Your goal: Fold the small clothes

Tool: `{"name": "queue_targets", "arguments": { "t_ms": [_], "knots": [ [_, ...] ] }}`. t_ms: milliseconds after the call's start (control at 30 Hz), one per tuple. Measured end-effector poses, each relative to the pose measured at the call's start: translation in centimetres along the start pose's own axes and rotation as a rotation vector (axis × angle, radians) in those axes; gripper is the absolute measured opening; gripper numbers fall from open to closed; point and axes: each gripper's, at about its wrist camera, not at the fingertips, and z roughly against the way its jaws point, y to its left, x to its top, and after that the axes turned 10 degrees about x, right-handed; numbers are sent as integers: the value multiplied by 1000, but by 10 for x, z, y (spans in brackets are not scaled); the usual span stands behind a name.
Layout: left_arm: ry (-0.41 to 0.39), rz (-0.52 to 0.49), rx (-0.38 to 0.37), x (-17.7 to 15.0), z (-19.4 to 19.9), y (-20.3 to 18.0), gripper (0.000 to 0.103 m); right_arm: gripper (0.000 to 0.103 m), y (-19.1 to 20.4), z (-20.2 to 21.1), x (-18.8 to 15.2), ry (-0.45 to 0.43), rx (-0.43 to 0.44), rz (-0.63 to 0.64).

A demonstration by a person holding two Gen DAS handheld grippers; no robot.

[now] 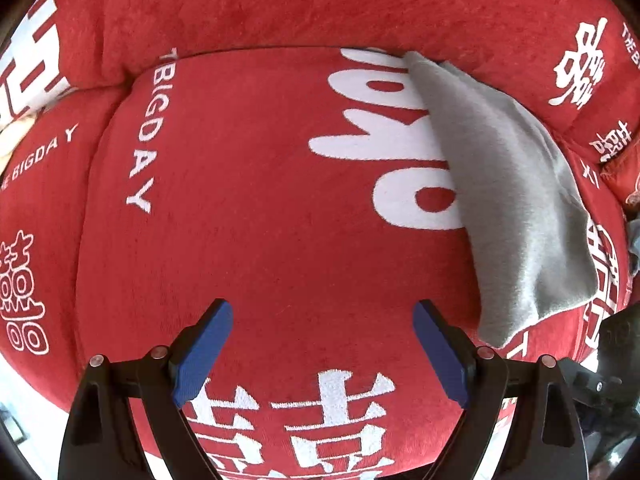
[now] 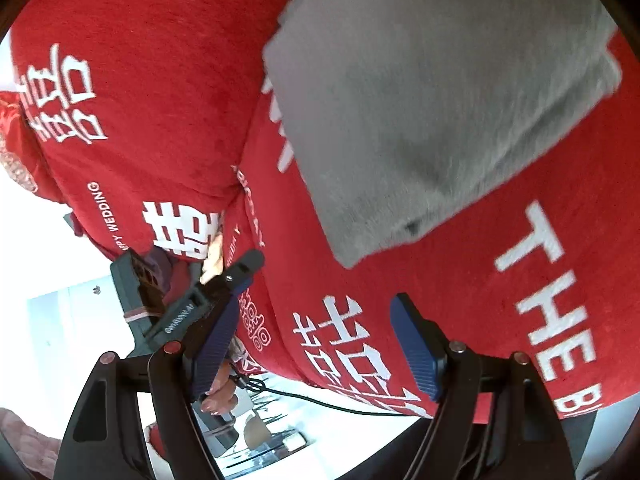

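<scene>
A folded grey garment [image 1: 508, 200] lies on a red sofa seat cushion [image 1: 260, 220] with white lettering, toward the cushion's right side. My left gripper [image 1: 322, 320] points down at the bare red cushion, open, its blue pads [image 1: 204, 352] holding nothing; the grey garment lies to its upper right. In the right wrist view the same grey garment [image 2: 432, 104] fills the upper right, lying flat in layers. My right gripper [image 2: 316, 320] hangs open below its near corner, apart from it. The other gripper [image 2: 208, 304] and a person's hand [image 2: 220, 392] show at the lower left.
Red back cushions [image 1: 320, 4] with white characters rise behind the seat. The sofa's front edge [image 2: 360, 400] drops to a pale floor, where a black cable [image 2: 320, 400] runs. A dark object [image 1: 616, 344] sits at the right edge of the left wrist view.
</scene>
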Motion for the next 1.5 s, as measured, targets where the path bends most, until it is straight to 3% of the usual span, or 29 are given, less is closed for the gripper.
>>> {"name": "queue_targets", "arguments": {
  "t_ms": [200, 300, 333, 367, 433, 467, 567, 833, 933, 1000, 1067, 1167, 1233, 1300, 1333, 1500],
  "knots": [
    [-7, -6, -4, -1, -2, 1, 92, 80, 4, 0, 9, -115, -3, 14],
    [-3, -7, -8, -1, -3, 1, 92, 80, -7, -1, 15, -158, 9, -48],
    [-4, -7, -10, -1, -2, 1, 92, 76, -11, -2, 17, -165, 18, -71],
    [-4, -6, -13, -1, -2, 1, 92, 54, -14, -3, 18, -166, 40, -91],
    [-11, -5, -19, -1, 0, 3, 92, 20, -12, -7, 21, -156, 57, -94],
    [-12, -6, -18, -1, 0, 3, 92, 15, -5, -7, 21, -154, 59, -64],
    [3, -8, -5, -3, -4, 6, 92, 12, 8, -10, 15, -123, 26, 18],
    [12, -67, -17, -6, -14, -7, 92, 8, -23, -39, -9, 25, -138, 33],
    [-5, -100, -71, -3, -9, -21, 92, 9, -12, -18, -17, -7, -163, 65],
    [-22, -119, -88, 0, -4, -34, 92, 21, -8, 12, -15, -89, -179, 63],
    [-37, -120, -95, 5, -1, -45, 92, 64, -8, 42, -10, -179, -199, 49],
    [-76, -119, -88, 15, 6, -67, 92, 65, -16, 92, 10, -298, -205, 4],
    [-112, -123, -63, 21, 13, -83, 92, 61, -22, 108, 26, -323, -227, -26],
    [-143, -125, -61, 27, 19, -99, 92, 35, -25, 115, 43, -326, -228, -39],
    [-151, -128, -61, 28, 19, -106, 92, 13, -25, 117, 52, -320, -243, -30],
    [-127, -151, -3, 32, 2, -138, 92, 11, -50, 116, 65, -277, -323, -43]
  ]
}}
